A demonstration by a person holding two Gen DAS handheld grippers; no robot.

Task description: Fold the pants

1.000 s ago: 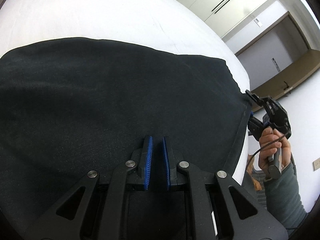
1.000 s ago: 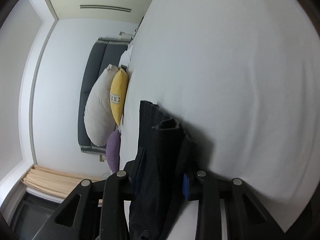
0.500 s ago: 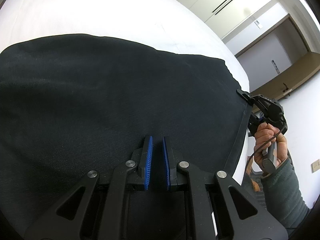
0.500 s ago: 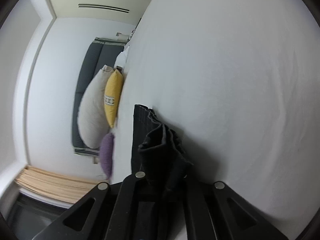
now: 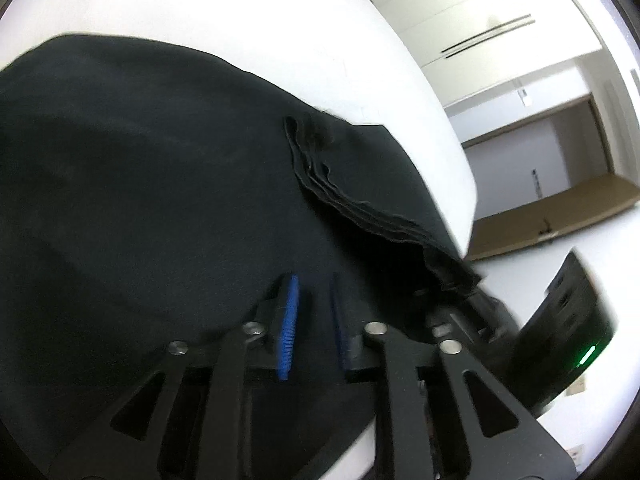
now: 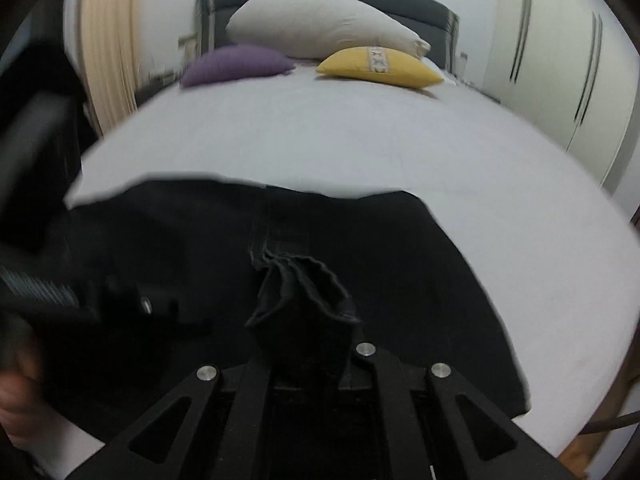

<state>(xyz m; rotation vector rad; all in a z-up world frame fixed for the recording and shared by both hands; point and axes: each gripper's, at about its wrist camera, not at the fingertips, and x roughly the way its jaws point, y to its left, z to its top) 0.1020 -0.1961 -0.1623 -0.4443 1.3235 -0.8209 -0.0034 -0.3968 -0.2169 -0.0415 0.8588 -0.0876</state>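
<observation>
Since half a second ago the right gripper [image 6: 308, 344] has swung from the far edge of the bed in over the black pants [image 5: 152, 184], carrying a bunched hem with it, so that a stack of wavy fabric edges now lies draped across the cloth ahead and to the right of the left gripper [image 5: 312, 316]. Motion blur softens both views, and the fisheye rim cuts off the pants on the left side of the left wrist view.

Between the right gripper's black fingers sits a thick pleated wad of the pants; its pads are buried in the cloth and cannot be seen, yet the fabric is plainly clamped there. To its left, a dark blurred mass with a ribbed part and a bit of a hand [image 6: 16, 396] is hard to make out. From the left wrist view the right gripper's body is only partly seen at the lower right, with a green light on it.

Blue ribbed pads [image 5: 289, 320] on the left gripper stand a little apart, over the matte, finely woven cloth, gripping nothing.

Beyond the pants stretches the smooth white sheet of the bed [image 6: 320, 136], then a purple cushion [image 6: 236, 65], a yellow cushion [image 6: 380, 67] and a long off-white pillow [image 6: 320, 24].
</observation>
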